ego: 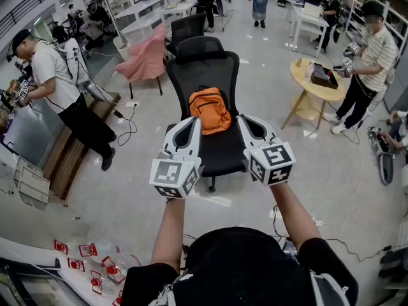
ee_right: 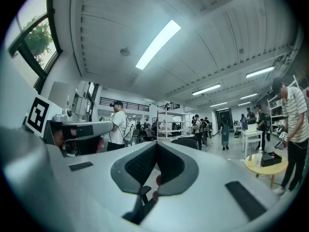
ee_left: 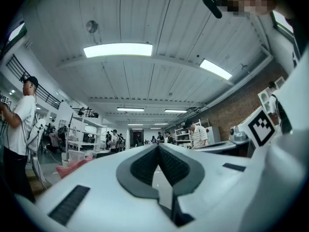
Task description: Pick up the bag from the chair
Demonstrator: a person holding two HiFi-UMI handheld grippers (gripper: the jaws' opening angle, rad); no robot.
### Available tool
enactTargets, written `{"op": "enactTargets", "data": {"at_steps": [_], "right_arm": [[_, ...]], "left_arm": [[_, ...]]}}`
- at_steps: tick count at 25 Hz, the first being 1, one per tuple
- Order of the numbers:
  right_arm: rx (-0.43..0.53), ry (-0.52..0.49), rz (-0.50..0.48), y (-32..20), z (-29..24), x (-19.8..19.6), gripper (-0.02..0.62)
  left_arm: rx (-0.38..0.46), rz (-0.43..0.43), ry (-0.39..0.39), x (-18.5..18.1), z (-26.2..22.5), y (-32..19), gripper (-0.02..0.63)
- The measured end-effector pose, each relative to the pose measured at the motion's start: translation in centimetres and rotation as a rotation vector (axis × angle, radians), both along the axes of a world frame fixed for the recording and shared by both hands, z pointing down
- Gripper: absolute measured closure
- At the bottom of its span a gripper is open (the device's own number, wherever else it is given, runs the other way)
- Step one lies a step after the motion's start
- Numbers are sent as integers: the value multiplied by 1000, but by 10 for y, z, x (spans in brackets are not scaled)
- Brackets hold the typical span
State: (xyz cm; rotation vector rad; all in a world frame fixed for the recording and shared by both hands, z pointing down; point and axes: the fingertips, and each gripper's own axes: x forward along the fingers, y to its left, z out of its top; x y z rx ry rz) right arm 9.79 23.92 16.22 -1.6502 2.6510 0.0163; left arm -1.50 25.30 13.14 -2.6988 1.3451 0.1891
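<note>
1. An orange bag sits on the black chair, against its backrest.
2. The left tool and right tool, both closed and empty, flank the bag's side edges.
3. Open floor surrounds the chair.

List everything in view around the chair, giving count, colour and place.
bag: one, orange, on the near chair's seat
near chair: one, black, centre
far chair: one, black, behind the near chair
draped chair: one, pink cover, left of the black chairs
round table: one, yellow, right
box: one, black, on the round table
bystanders: white shirt at left, striped shirt at right
left gripper, right gripper: white, both shut and empty, in front of the near chair
</note>
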Motion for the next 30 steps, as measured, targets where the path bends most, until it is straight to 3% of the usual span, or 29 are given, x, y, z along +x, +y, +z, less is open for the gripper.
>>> {"op": "enactTargets", "data": {"at_steps": [9,30], "right_arm": [[-1,5,-10,-1,4,2,595],[-42,-2,-54,-28,28,46,595]], "left_arm": [[-30,13,49,2,7,-3,597],[-77,-6,45,51,34,-29,597]]}}
